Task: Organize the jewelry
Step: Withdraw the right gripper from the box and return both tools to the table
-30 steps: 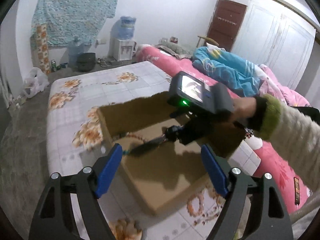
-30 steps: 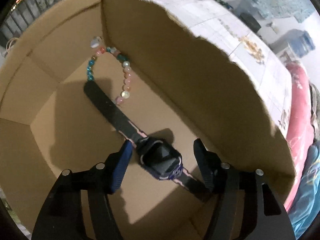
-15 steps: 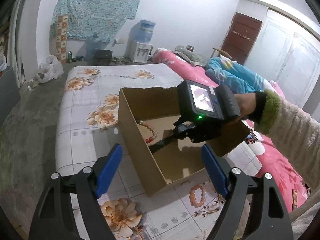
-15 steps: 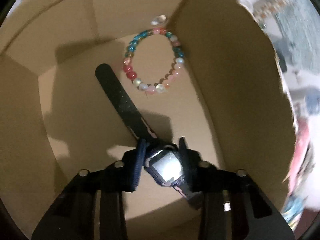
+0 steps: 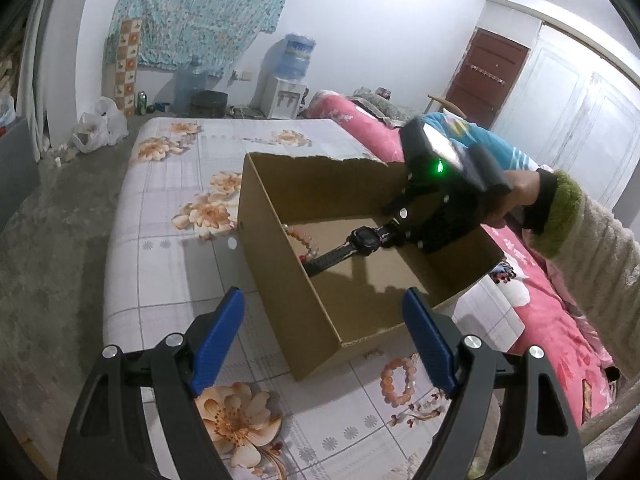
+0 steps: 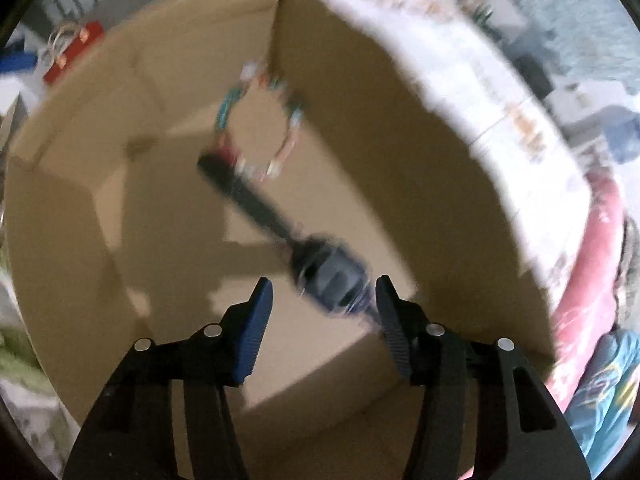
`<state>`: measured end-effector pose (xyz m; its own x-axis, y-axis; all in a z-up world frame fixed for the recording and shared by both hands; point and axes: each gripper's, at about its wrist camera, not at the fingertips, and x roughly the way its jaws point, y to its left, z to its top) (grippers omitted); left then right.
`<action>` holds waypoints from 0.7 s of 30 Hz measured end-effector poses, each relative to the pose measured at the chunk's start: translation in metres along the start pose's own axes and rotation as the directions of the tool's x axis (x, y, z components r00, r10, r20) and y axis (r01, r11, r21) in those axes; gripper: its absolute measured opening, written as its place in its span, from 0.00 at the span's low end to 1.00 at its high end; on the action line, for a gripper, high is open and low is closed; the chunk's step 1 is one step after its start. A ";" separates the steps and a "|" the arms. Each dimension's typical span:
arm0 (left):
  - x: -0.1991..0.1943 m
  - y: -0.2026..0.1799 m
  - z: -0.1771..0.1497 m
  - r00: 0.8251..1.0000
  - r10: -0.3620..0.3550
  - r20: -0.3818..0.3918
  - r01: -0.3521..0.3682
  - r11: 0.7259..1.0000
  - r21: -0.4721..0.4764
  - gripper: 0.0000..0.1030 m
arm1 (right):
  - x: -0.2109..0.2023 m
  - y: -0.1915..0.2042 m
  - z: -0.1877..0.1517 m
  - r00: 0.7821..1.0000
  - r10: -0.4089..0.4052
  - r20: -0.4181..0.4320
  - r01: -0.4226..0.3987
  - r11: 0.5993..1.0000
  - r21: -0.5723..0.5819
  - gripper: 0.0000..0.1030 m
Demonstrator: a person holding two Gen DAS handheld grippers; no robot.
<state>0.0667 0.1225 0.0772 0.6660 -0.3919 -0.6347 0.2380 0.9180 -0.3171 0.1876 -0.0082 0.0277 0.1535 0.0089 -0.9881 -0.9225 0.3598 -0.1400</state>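
An open cardboard box (image 5: 304,312) stands on the floral-covered table. Inside it lie a black wristwatch (image 5: 362,240) and a multicoloured bead bracelet (image 6: 260,132). My right gripper (image 6: 324,304) is open inside the box, its jaws spread just behind the watch (image 6: 332,276), which lies free on the box floor. It also shows in the left wrist view (image 5: 400,232). My left gripper (image 5: 324,336) is open and empty, in front of the box's near corner. A pink bead bracelet (image 5: 398,376) lies on the table by the box.
The floral table cover (image 5: 168,240) has open surface left of the box. A pink-covered bed (image 5: 560,340) runs along the right side. A water dispenser (image 5: 288,88) and bags stand by the far wall.
My right gripper has opened and let go of the watch, which now lies in the box. The left gripper has drawn back and up from the box.
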 end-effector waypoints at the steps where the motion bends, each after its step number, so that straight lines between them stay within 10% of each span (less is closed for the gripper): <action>1: 0.000 0.001 0.000 1.000 -0.001 0.001 0.001 1.000 -0.003 0.77 | 0.007 0.003 0.000 0.999 0.016 -0.033 -0.016 1.000 -0.008 0.48; 16: -0.012 0.010 -0.013 1.000 0.007 0.017 -0.006 0.999 -0.041 0.77 | 0.003 -0.028 0.010 0.997 -0.016 -0.071 0.029 0.982 0.186 0.54; 21: -0.016 0.012 -0.024 1.000 0.011 0.001 -0.011 0.999 -0.033 0.77 | -0.090 -0.013 -0.041 0.986 -0.094 0.139 0.047 0.950 0.307 0.70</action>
<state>0.0415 0.1388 0.0662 0.6690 -0.3817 -0.6377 0.2075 0.9199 -0.3329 0.1711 -0.0516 0.1161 0.2870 0.1051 -0.9521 -0.7607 0.6291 -0.1599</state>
